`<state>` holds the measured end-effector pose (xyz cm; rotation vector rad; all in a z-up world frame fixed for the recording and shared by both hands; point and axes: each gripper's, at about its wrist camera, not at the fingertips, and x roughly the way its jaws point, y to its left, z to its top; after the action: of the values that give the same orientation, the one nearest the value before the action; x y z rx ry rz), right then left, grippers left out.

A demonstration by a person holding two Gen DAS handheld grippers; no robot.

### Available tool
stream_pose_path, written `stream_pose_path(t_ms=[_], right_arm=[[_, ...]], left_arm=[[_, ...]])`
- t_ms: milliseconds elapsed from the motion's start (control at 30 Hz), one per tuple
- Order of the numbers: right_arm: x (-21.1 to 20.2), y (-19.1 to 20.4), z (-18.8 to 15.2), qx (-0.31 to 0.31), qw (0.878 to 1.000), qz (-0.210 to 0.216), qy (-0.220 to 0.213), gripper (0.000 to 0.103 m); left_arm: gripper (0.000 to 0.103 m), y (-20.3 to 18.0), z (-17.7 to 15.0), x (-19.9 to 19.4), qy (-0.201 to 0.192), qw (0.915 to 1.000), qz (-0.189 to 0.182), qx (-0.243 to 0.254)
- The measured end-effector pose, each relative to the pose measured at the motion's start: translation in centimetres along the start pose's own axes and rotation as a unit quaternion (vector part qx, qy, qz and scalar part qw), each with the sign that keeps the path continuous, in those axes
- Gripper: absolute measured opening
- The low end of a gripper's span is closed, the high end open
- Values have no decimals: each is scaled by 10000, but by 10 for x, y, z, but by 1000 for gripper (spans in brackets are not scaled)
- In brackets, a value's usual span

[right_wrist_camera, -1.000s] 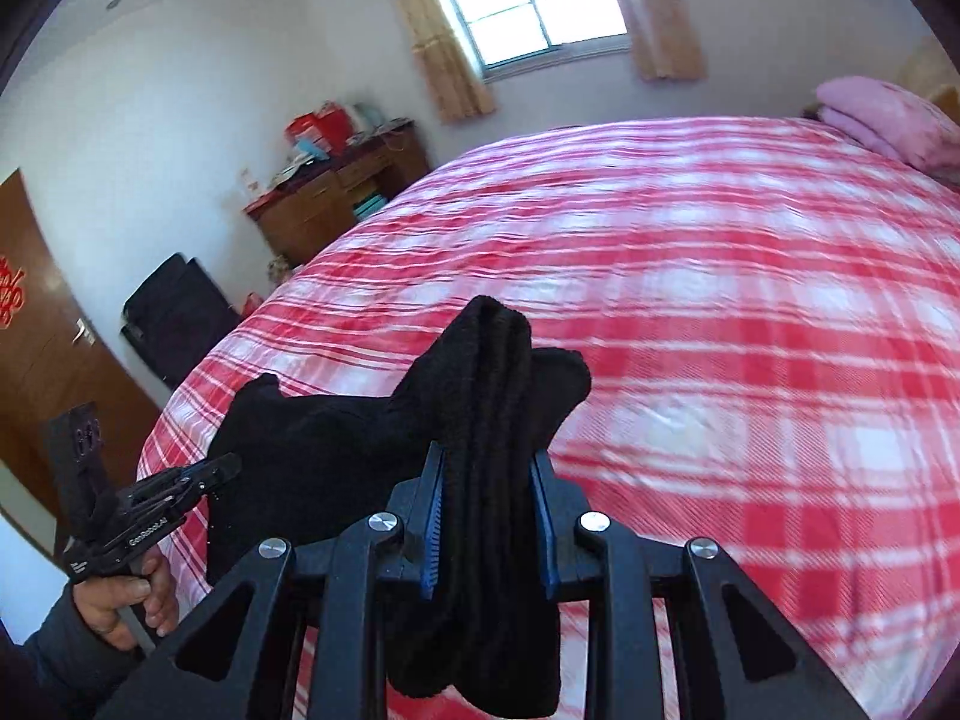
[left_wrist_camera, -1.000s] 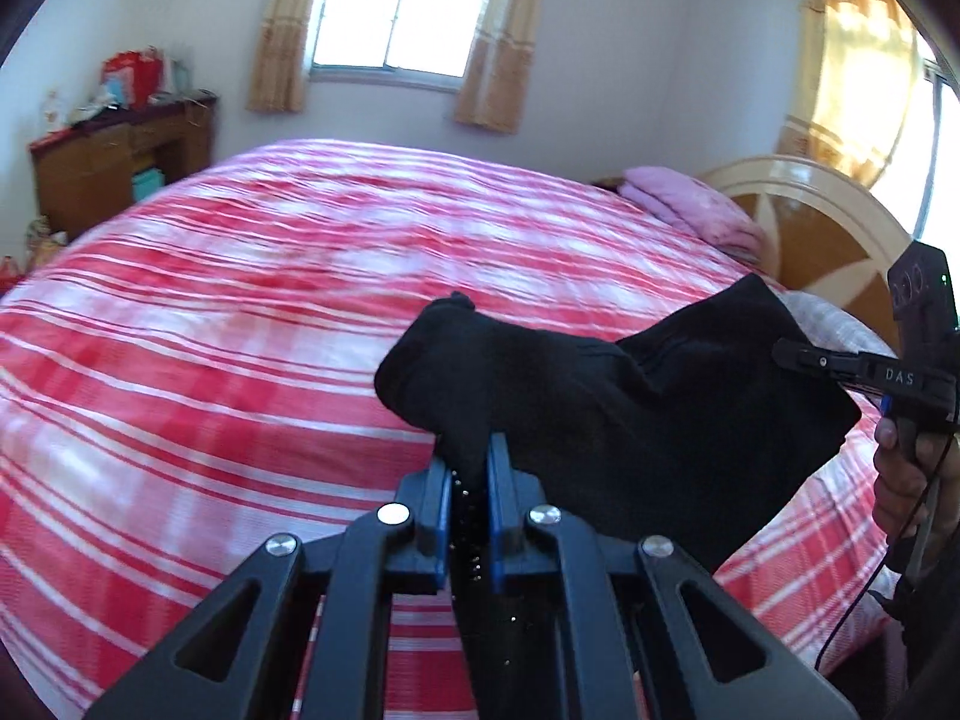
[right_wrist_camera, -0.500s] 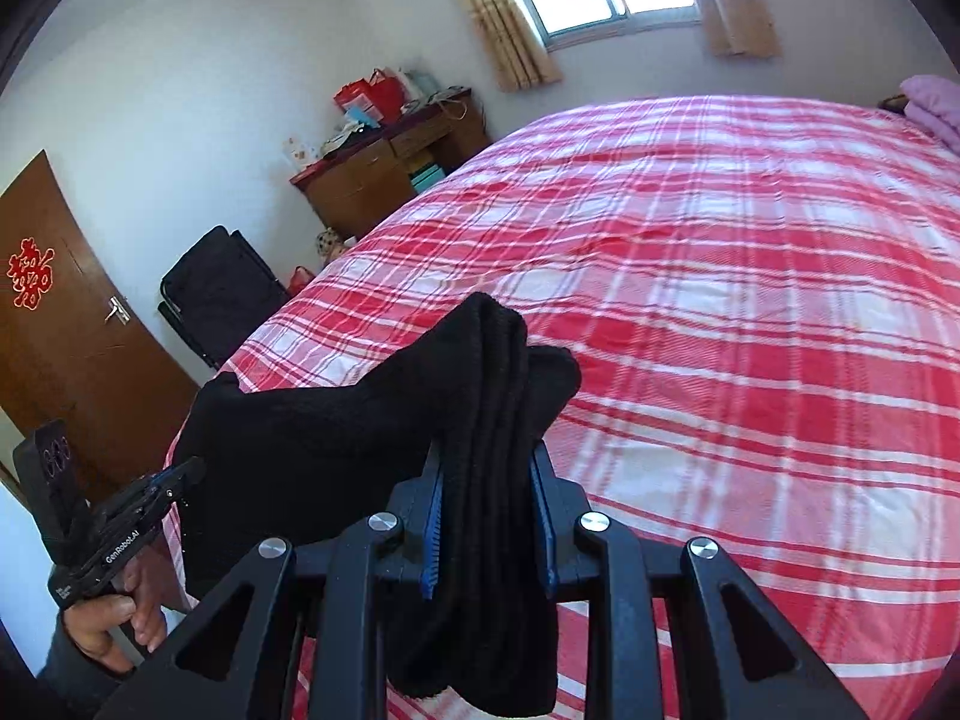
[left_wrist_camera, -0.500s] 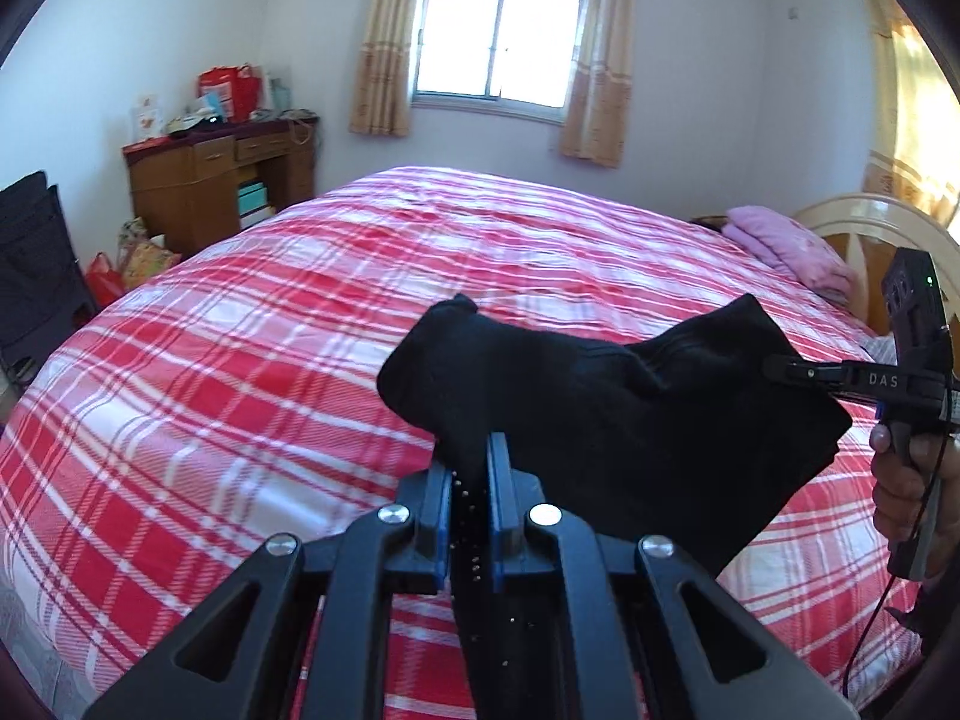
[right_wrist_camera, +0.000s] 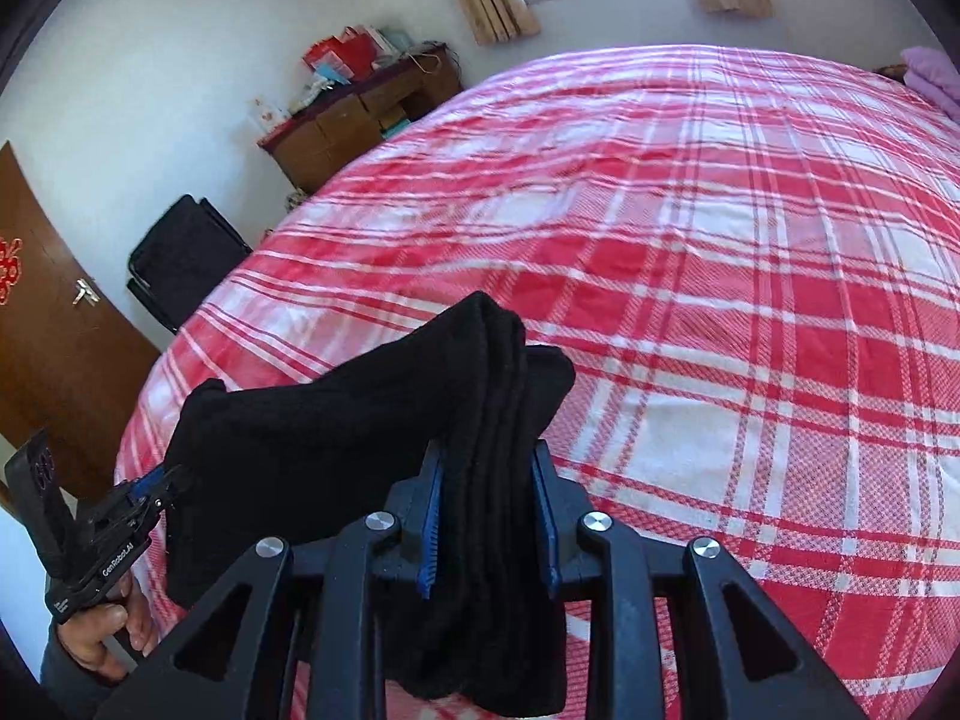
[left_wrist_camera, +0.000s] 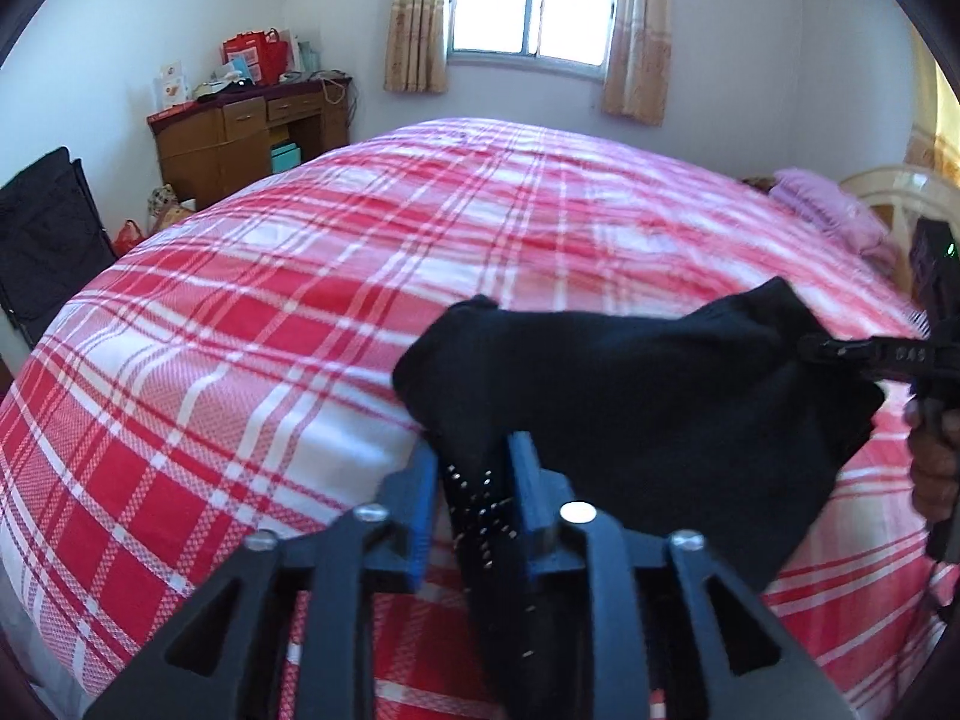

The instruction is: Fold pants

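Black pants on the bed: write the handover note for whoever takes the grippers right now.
Left gripper: jaws opening, one end of the black pants still between them, a gap showing at one pad.
Right gripper: jaws easing open too, but the pads are still pressed on the thick folded bundle at the other end.
Pants: folded into a short bundle, slung between the two grippers just above the red plaid bedspread near its front edge.
Done: the folding itself, it seems.
Left: lay the bundle flat on the bed, release both ends, draw back.
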<state>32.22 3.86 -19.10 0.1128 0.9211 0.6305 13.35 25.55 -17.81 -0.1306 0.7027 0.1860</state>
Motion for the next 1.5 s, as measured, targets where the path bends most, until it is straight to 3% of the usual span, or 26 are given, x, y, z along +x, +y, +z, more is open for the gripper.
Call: stream_pose_path(t_ms=[33, 67, 233, 333, 433, 633, 733, 833, 1000, 1267, 1500], right_arm=[[1, -1, -1, 10, 10000, -49, 19, 32], [2, -3, -2, 34, 9999, -105, 49, 33], [-9, -22, -5, 340, 9992, -182, -72, 57], [-30, -44, -12, 673, 9969, -291, -272, 62], [-53, -60, -22, 726, 9935, -784, -404, 62], [-109, -59, -51, 627, 9895, -1184, -541, 68], [-144, -46, -60, 554, 9883, -1167, -809, 73], [-174, -23, -60, 354, 9858, -1229, -1085, 74], [-222, 27, -65, -201, 9763, -1349, -1679, 77], [-239, 82, -82, -918, 9672, -1363, -1939, 79], [-236, 97, -89, -1177, 9627, -1451, -1957, 79]], left_arm=[[40, 0, -3, 3, 27, 10000, 61, 40], [55, 1, -5, 5, 41, 9998, 171, 64], [71, 9, -7, -1, 47, 9992, 386, 9], [73, 13, -9, -12, -8, 9981, 617, 93], [73, 18, -11, -28, -50, 9958, 902, 112], [80, 12, -4, -77, -427, 9962, 744, 135], [82, -3, 4, -101, -655, 9961, 556, 207], [95, -19, 9, -121, -840, 9953, 377, 299], [100, -42, 11, -148, -1113, 9921, 238, 525], [102, -54, 11, -159, -1227, 9906, 120, 599], [102, -54, 9, -158, -1185, 9913, 165, 553]])
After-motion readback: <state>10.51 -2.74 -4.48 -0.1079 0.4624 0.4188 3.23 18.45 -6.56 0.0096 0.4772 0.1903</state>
